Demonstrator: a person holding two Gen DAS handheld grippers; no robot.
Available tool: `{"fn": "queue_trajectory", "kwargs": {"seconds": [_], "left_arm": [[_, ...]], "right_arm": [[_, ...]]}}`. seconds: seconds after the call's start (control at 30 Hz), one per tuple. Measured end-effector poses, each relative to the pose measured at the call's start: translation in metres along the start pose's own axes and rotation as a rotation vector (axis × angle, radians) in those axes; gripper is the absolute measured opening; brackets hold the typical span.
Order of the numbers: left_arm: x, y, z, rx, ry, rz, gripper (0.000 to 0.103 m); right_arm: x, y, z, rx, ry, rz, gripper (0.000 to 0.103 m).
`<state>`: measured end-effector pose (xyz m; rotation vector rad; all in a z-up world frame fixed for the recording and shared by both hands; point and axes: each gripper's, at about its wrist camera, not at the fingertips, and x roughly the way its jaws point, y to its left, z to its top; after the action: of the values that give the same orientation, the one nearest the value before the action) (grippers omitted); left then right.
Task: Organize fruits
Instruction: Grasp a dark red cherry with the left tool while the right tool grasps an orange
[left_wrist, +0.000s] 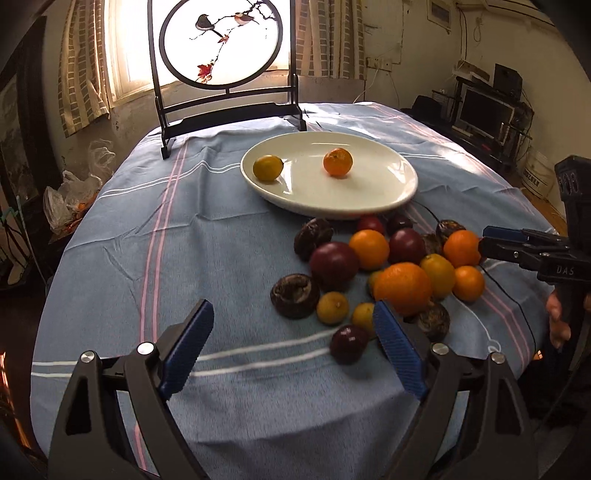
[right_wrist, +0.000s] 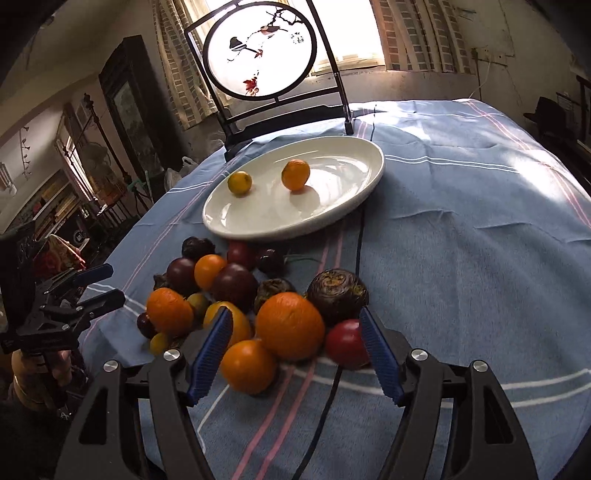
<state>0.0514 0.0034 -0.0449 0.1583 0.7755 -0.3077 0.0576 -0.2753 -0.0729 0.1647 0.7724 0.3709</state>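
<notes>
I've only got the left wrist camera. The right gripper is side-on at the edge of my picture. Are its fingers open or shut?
Observer: Open. In the right wrist view the right gripper holds nothing, and the big orange shows between its spread fingers.
Operator: Anything close beside it that I can't see?
Observer: Yes, a red fruit lies right next to one finger. I cannot tell whether they touch.

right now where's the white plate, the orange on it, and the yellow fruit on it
white plate (left_wrist: 369, 206): left wrist view, bare near rim
orange (left_wrist: 337, 161): left wrist view, middle of its peel
yellow fruit (left_wrist: 267, 168): left wrist view, middle of its skin
</notes>
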Motion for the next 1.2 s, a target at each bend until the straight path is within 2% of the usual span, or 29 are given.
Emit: {"fn": "queue_trajectory", "kwargs": {"seconds": [0.07, 0.13, 0.23, 0.3, 0.5, 0.57, 0.6, 0.63, 0.8, 0.97, 1.07, 1.2], "left_arm": [[-0.001, -0.008, -0.012, 0.036, 0.008, -0.005, 0.078], [0.004, -0.014, -0.020, 0.049, 0.033, -0.022, 0.065], [0.015, -0.017, -0.026, 0.042, 0.047, -0.011, 0.060], [0.019, -0.019, -0.026, 0.041, 0.043, -0.012, 0.053], [0.036, -0.028, -0.028, 0.037, 0.062, -0.036, 0.052], [0.034, -0.030, -0.027, 0.033, 0.058, -0.052, 0.040], [0.033, -0.030, -0.027, 0.032, 0.054, -0.062, 0.027], [0.031, -0.031, -0.027, 0.037, 0.045, -0.058, 0.025], [0.021, -0.032, -0.032, 0.030, 0.015, -0.055, 0.025], [-0.005, -0.017, -0.031, -0.034, -0.048, -0.047, 0.024], [-0.022, -0.008, -0.029, -0.063, -0.092, -0.034, 0.024], [-0.030, -0.006, -0.027, -0.063, -0.108, -0.026, 0.024]], "right_arm": [[-0.005, 0.003, -0.005, -0.001, -0.004, -0.002, 0.076], [-0.009, 0.002, -0.007, 0.010, -0.003, 0.007, 0.076], [-0.020, 0.006, -0.010, -0.003, -0.023, -0.007, 0.076], [-0.027, 0.010, -0.011, -0.021, -0.036, -0.023, 0.076], [-0.041, 0.012, -0.018, -0.059, -0.046, -0.038, 0.076], [-0.042, 0.012, -0.021, -0.064, -0.045, -0.038, 0.075], [-0.042, 0.012, -0.022, -0.064, -0.039, -0.036, 0.073], [-0.040, 0.012, -0.023, -0.064, -0.027, -0.032, 0.069], [-0.032, 0.017, -0.028, -0.082, 0.003, -0.014, 0.067], [-0.025, 0.037, -0.035, -0.162, 0.037, 0.029, 0.067], [-0.013, 0.046, -0.036, -0.197, 0.061, 0.000, 0.058], [0.002, 0.045, -0.032, -0.172, 0.067, -0.023, 0.057]]}}
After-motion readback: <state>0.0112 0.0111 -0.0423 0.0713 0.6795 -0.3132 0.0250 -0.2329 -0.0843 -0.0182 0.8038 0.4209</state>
